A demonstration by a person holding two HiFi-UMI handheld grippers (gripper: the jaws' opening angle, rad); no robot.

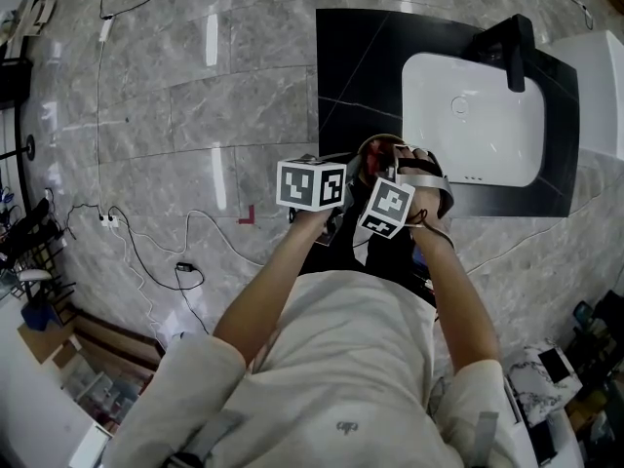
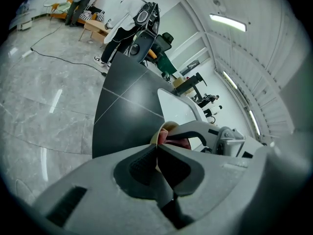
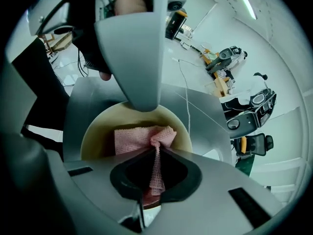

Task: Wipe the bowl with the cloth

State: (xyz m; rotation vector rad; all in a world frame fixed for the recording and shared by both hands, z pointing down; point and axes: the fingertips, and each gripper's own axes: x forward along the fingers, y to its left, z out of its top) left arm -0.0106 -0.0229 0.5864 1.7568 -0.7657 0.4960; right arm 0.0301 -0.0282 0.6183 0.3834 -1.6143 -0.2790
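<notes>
A cream bowl (image 3: 98,131) is held up in front of me, over the near edge of the black counter. My left gripper (image 2: 157,148) is shut on the bowl's rim (image 2: 161,130); in the right gripper view its grey jaw (image 3: 141,102) comes down over the far rim. My right gripper (image 3: 156,153) is shut on a pink cloth (image 3: 134,138), which lies bunched inside the bowl. In the head view both marker cubes sit close together, the left gripper (image 1: 346,178) beside the right gripper (image 1: 395,198), and they cover most of the bowl (image 1: 380,146).
A black counter (image 1: 361,66) with a white sink (image 1: 478,115) and a black tap (image 1: 512,47) lies just beyond the grippers. Cables (image 1: 146,252) run over the grey marble floor at the left. A person (image 2: 122,23) stands far off among equipment.
</notes>
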